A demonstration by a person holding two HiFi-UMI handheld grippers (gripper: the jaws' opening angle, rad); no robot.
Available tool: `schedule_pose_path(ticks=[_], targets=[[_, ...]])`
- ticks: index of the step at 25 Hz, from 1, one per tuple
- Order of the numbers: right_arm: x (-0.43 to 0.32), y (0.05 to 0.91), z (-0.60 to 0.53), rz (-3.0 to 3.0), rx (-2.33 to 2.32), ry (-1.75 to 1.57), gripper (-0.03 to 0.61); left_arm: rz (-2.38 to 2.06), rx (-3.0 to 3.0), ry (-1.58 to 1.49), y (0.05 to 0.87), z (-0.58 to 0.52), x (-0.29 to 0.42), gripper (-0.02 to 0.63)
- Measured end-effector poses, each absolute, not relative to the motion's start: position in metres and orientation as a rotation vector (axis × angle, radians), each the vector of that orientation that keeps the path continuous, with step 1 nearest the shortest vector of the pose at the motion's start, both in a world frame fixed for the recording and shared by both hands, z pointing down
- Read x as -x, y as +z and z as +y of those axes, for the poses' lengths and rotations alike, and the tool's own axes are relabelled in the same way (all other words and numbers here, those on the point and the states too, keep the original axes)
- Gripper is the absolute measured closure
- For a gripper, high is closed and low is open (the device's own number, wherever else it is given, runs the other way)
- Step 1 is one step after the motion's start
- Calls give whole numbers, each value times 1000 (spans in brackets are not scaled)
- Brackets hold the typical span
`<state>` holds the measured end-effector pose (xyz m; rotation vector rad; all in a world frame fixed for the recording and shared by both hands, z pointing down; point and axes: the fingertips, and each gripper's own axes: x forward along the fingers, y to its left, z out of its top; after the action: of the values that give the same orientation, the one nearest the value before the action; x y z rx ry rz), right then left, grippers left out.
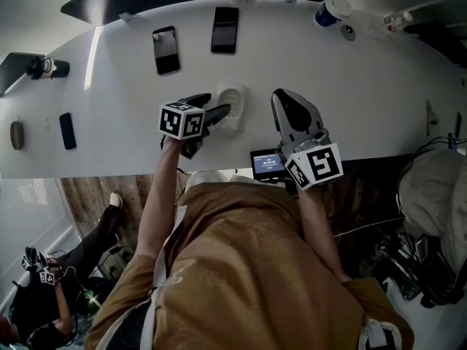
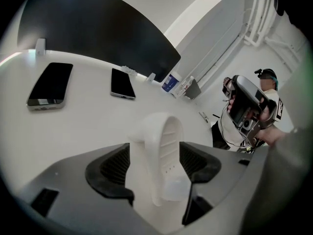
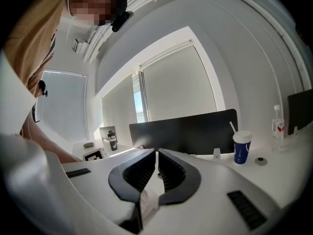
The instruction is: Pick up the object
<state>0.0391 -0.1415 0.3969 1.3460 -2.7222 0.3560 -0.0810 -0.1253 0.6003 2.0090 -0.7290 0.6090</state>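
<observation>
**Operator:** What's on the table, by count?

**Spotter:** One white object [image 2: 164,151], the thing you're after. It stands on the white table [image 1: 365,100] near your edge, right between the jaws of your left gripper [image 1: 219,103]. Two phones [image 1: 166,49] [image 1: 225,29] lie face up beyond it, side by side. One smaller dark slab [image 1: 67,130] lies far off to your left. One lidded cup [image 1: 330,11] with a straw is at the far right corner. One small screen device [image 1: 268,164] sits at the near edge.

**Operator:** And my two grippers?

**Spotter:** Your left one is spread wide. The object sits upright in the gap, close to both pads. Your right gripper [image 3: 156,156] is raised off the table beside the left one. Its jaws are drawn together to a thin slit with nothing in it.

**Operator:** Anything you can't make out?

**Spotter:** Whether the left pads touch the object, I can't say, because the gaps are too slim to judge. Your left gripper covers the object's near side in the head view. Your right gripper's marker cube overlaps a corner of the screen device. The dark slab is too small for me to tell whether it's a third phone.
</observation>
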Motion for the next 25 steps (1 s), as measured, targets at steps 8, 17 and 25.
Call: schedule_pose_path(ticks=[8, 17, 25], targets=[[-40, 402, -143, -2707, -1349, 377, 569, -685, -1979, 641, 606, -124, 73, 308], [-41, 405, -143, -2699, -1344, 388, 569, -640, -1958, 674, 608, -123, 61, 310], [-38, 412, -142, -2689, -1339, 415, 569, -618, -1938, 679, 611, -123, 59, 310]])
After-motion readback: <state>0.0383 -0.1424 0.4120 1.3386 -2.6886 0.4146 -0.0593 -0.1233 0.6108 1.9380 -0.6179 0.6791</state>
